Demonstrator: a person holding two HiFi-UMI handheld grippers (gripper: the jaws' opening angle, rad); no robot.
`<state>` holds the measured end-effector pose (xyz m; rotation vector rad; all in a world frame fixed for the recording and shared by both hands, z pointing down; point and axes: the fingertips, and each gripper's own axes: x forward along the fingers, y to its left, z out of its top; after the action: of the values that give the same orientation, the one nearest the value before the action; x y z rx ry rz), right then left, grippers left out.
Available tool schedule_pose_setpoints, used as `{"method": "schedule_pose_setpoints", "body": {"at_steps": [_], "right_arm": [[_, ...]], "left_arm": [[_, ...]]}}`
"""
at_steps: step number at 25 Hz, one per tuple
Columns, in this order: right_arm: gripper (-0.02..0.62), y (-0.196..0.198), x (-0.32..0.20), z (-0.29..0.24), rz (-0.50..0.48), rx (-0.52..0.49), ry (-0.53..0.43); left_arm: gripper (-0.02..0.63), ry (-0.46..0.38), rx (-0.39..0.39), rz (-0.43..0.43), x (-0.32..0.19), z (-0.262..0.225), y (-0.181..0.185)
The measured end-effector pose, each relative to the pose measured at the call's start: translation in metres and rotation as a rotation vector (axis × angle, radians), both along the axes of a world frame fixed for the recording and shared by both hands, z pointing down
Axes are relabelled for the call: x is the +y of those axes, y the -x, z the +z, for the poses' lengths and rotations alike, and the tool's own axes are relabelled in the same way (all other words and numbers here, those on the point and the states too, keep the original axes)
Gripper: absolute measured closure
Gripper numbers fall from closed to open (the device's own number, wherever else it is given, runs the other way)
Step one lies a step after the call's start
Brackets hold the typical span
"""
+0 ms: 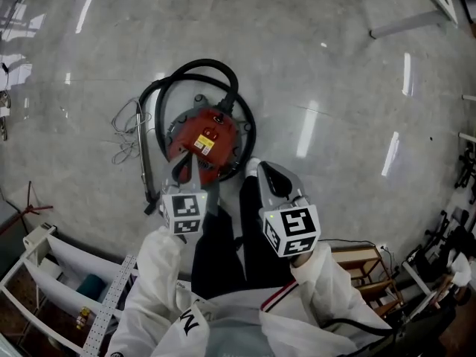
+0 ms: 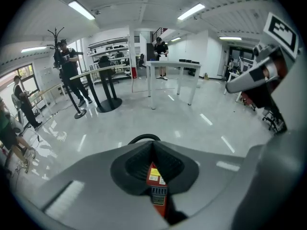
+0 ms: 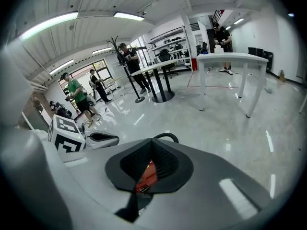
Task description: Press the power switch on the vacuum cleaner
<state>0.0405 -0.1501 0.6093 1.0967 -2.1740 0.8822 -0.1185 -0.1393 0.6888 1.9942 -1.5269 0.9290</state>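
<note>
A red vacuum cleaner (image 1: 204,140) with a yellow label stands on the grey floor, and its black hose (image 1: 201,69) loops around it. I cannot make out its power switch. In the head view my left gripper (image 1: 186,171) hangs over the vacuum's near edge. My right gripper (image 1: 264,171) is beside it, over the vacuum's right rim. Both hold nothing. In the left gripper view the jaws of the left gripper (image 2: 153,162) meet, and only a slit shows the red vacuum (image 2: 154,178). The right gripper (image 3: 151,164) looks the same.
A tangled cord (image 1: 125,132) and a metal wand (image 1: 143,158) lie left of the vacuum. A white rack (image 1: 52,270) stands at lower left and a wooden frame (image 1: 364,262) at lower right. Several people, tall stands (image 2: 108,87) and a white table (image 2: 172,75) are farther off.
</note>
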Motion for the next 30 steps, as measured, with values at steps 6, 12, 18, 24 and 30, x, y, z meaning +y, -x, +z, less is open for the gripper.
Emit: {"method": "schedule_pose_setpoints", "body": {"at_steps": [6,12,18,24,30], "right_arm": [[0.595,-0.008,0.002,0.019,0.017,-0.001,0.032],[0.595,-0.015,0.005,0.029,0.027,0.003,0.054],[0.595,-0.024,0.005,0.033,0.045,0.004,0.065],[0.595,-0.028,0.006,0.034,0.054,0.0,0.071],[0.595,-0.03,0.006,0.035,0.058,-0.003,0.077]], "left_arm": [[0.606,0.058,-0.039,0.049,-0.002,0.055,-0.009],[0.606,0.121,-0.058,0.076,-0.004,0.096,-0.012],[0.606,0.152,-0.104,0.111,-0.016,0.119,-0.011],[0.606,0.179,-0.121,0.13,-0.017,0.132,-0.013],[0.606,0.212,-0.136,0.15,-0.017,0.145,-0.014]]}}
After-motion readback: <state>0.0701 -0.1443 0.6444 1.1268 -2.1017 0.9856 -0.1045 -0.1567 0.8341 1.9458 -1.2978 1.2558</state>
